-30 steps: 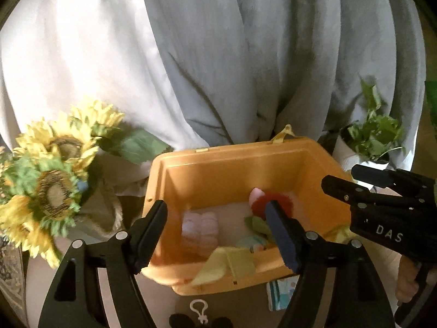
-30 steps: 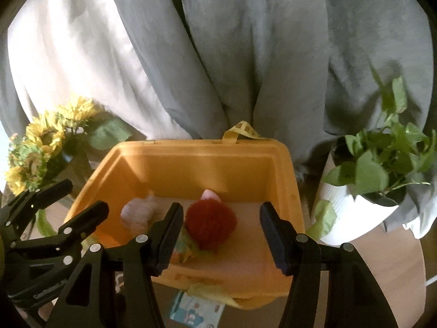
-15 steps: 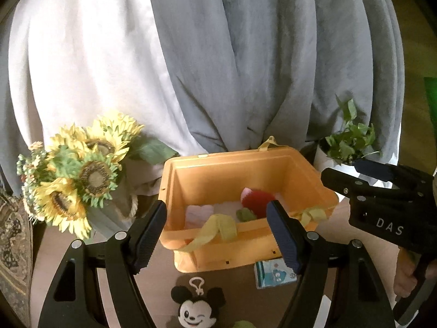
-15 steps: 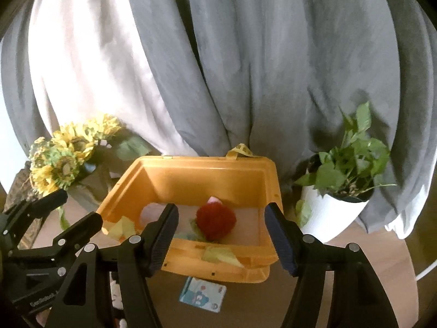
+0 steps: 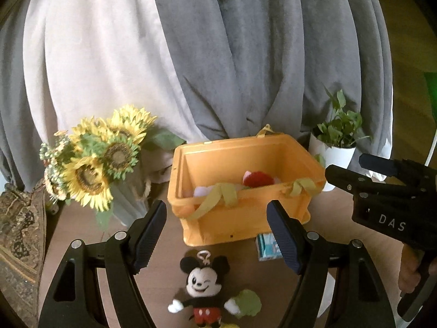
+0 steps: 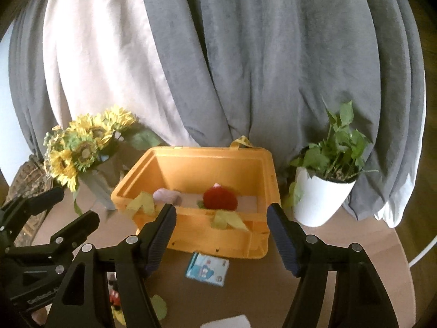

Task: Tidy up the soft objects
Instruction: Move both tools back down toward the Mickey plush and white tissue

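An orange crate (image 5: 232,142) (image 6: 210,150) stands on the brown table. Inside it lie a red plush ball (image 5: 256,179) (image 6: 220,198) and a pink plush (image 5: 202,190) (image 6: 165,195). In front of it lies a Mickey Mouse plush (image 5: 203,281) beside a green soft piece (image 5: 245,302) (image 6: 158,306). A blue-and-white packet (image 5: 266,246) (image 6: 207,269) rests against the crate's front. My left gripper (image 5: 215,207) is open and empty, hovering short of the crate above the Mickey plush. To its right my right gripper (image 6: 221,207) is open too, with nothing between its fingers.
A sunflower bouquet (image 5: 95,164) (image 6: 82,147) stands left of the crate and a potted plant (image 5: 338,153) (image 6: 319,199) to its right. Grey and white curtains hang behind. Yellow-green ribbons drape over the crate's rim. A patterned cloth (image 5: 19,232) lies far left.
Both grippers have pulled back and up from the crate, which now looks smaller. The Mickey plush and the packet have come into view. The right jaws stand slightly wider.
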### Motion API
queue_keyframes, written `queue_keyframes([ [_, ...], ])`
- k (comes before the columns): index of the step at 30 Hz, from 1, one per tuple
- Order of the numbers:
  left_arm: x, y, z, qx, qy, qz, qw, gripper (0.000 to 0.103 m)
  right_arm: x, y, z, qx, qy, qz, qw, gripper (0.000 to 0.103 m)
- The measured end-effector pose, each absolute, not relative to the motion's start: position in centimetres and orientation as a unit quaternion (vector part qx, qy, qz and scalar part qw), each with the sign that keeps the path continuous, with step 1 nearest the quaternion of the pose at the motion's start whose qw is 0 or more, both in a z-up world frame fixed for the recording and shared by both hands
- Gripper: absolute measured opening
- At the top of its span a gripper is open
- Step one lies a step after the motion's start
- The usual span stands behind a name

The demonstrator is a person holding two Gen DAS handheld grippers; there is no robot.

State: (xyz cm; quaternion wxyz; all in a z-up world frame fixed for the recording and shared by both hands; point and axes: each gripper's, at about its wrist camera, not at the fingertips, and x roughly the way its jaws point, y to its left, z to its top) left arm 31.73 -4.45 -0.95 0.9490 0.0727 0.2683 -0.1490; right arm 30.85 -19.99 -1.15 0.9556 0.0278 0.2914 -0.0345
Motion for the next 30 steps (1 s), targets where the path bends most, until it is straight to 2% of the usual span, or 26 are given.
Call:
queue_keyframes([
  [30,25.1,-0.3,-6.1,0.061,0.291,-0.086,0.951,0.077,23.3,-16.5,-5.7,0.028,0.281,-0.074,0.956,0.07],
])
